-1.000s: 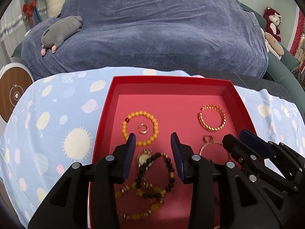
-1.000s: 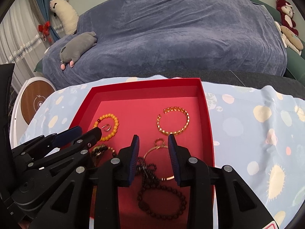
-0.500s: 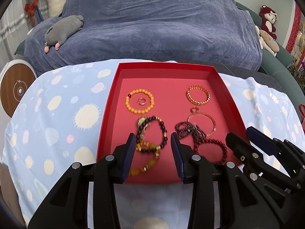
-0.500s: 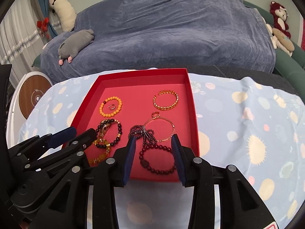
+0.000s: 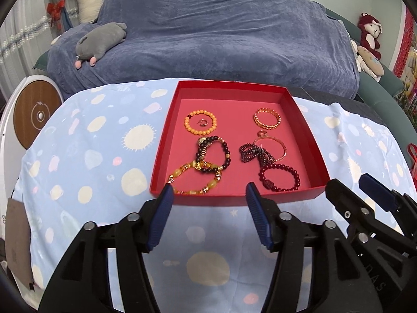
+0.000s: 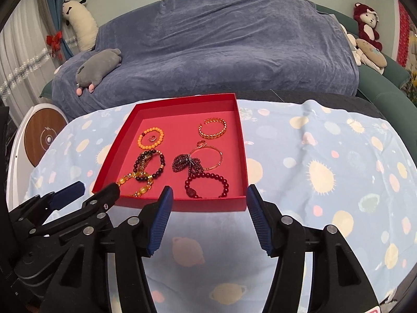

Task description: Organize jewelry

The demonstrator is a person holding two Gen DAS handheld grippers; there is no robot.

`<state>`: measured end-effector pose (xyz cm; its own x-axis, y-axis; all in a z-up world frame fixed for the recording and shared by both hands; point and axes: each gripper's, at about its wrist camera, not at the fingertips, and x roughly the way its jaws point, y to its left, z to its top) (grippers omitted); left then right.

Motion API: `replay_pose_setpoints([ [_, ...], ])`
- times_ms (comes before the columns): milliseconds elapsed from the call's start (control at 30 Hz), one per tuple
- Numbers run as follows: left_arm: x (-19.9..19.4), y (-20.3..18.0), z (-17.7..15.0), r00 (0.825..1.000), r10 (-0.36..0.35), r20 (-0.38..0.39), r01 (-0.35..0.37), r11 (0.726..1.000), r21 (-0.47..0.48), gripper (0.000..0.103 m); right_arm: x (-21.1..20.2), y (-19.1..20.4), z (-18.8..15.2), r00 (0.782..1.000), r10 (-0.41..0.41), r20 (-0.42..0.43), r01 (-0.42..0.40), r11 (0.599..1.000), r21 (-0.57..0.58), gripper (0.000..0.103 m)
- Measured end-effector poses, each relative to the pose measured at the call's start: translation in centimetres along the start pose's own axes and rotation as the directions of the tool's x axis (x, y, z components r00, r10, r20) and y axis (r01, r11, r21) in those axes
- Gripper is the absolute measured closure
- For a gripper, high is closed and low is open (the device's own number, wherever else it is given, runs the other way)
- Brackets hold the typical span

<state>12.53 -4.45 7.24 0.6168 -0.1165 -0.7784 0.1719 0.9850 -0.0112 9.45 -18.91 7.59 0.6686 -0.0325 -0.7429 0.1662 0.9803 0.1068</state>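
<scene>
Red tray (image 5: 235,200) holding beaded bracelets (image 5: 200,125) and gold bangles (image 5: 267,118); left gripper (image 5: 209,191) and right gripper (image 6: 208,193) opening, nothing between the jaws.

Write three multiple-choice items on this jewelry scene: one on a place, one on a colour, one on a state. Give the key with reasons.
1. Where does the small ring lie?
A. inside the orange bead bracelet
B. on the cloth
C. inside the gold chain bangle

2. What colour is the tray?
A. blue
B. red
C. white

3. What is between the fingers of the left gripper?
A. a bracelet
B. the ring
C. nothing

Key:
1 A: the orange beads circle it at the tray's far left.
2 B: its walls and floor are red.
3 C: the jaws are opening with nothing between them, short of the tray's near wall.
</scene>
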Motion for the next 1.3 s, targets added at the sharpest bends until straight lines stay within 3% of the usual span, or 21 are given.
replay_pose_setpoints([
  [433,-1.9,1.0,-1.5,0.997,0.074,-0.006,-0.074,0.996,-0.048,0.018,-2.3,-0.3,-1.1,0.997,-0.076,0.017,0.076,0.997,-0.009,0.021],
  [533,-2.3,1.2,-1.6,0.996,0.088,-0.011,-0.089,0.995,-0.056,0.013,-2.5,-0.5,-1.2,0.996,-0.086,0.013,0.086,0.996,0.006,0.019],
  [767,-2.8,1.3,-1.6,0.995,0.091,-0.045,-0.093,0.994,-0.053,0.012,-2.9,-0.3,-0.9,0.994,-0.112,-0.001,0.112,0.994,-0.017,0.019],
  [933,-2.9,1.6,-1.5,0.994,0.096,-0.058,-0.1,0.993,-0.057,0.011,-2.9,-0.3,-0.7,0.998,-0.052,-0.031,0.051,0.998,-0.021,0.019],
  [1067,-3.1,1.6,-1.3,0.993,0.098,-0.06,-0.101,0.994,-0.051,0.011,-3.1,-0.3,-0.6,0.998,-0.061,-0.023,0.061,0.998,-0.012,0.018],
  [1300,-2.7,1.6,-1.1,0.992,0.098,-0.075,-0.102,0.994,-0.05,0.011,-2.9,-0.5,-0.5,0.996,-0.08,-0.026,0.08,0.997,0.012,0.007],
])
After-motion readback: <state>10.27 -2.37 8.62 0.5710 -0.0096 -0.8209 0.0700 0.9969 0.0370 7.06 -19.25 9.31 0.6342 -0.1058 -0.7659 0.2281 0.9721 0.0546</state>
